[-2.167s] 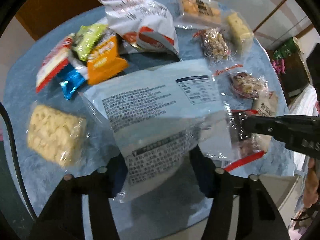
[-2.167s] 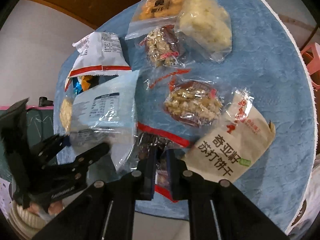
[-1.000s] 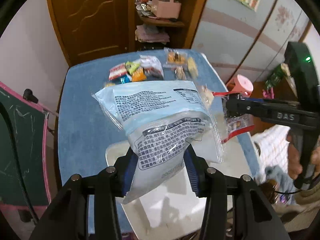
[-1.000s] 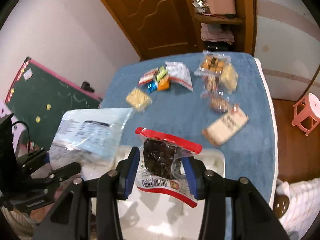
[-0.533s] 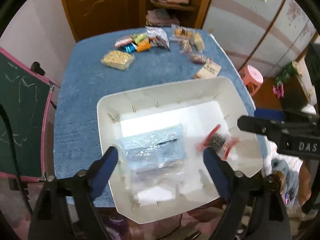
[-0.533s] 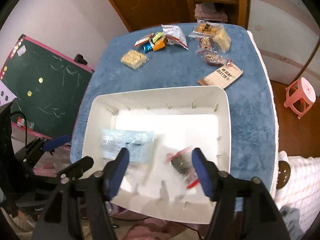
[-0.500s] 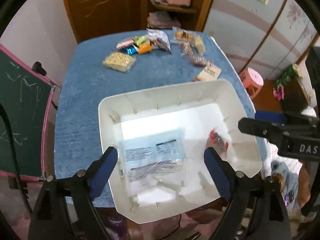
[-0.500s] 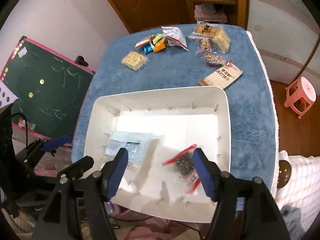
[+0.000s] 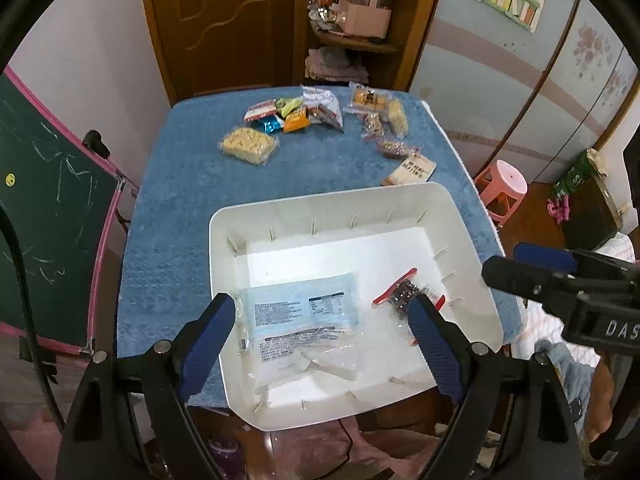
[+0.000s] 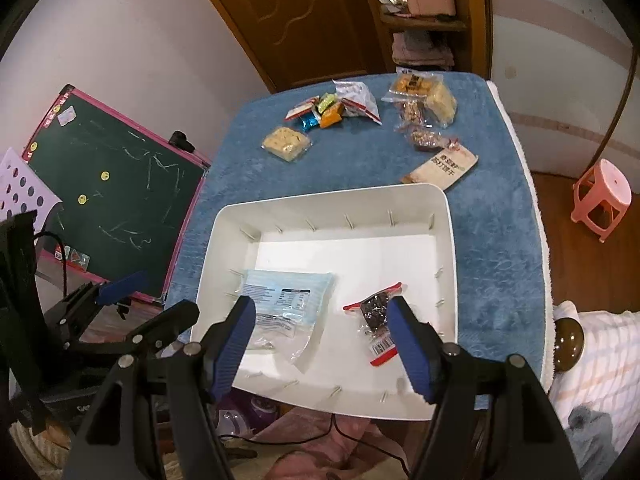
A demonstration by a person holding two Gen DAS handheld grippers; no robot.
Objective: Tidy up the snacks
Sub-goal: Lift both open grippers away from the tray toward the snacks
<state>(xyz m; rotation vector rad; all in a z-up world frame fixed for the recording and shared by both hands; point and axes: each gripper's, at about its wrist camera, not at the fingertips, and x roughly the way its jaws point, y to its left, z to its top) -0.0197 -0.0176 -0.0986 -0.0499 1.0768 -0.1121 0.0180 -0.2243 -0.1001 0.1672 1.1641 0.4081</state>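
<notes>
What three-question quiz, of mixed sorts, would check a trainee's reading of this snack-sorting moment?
1. True or false: the left gripper holds the light blue packet.
2. How many snack packets lie in the white bin?
3. The tan cracker packet lies: A) in the bin, B) on the blue cloth beside the bin's far right corner, C) in the right gripper.

Key: 1 false, both grippers are open and empty; 2 two, the light blue packet and the red-edged packet; 3 B.
</notes>
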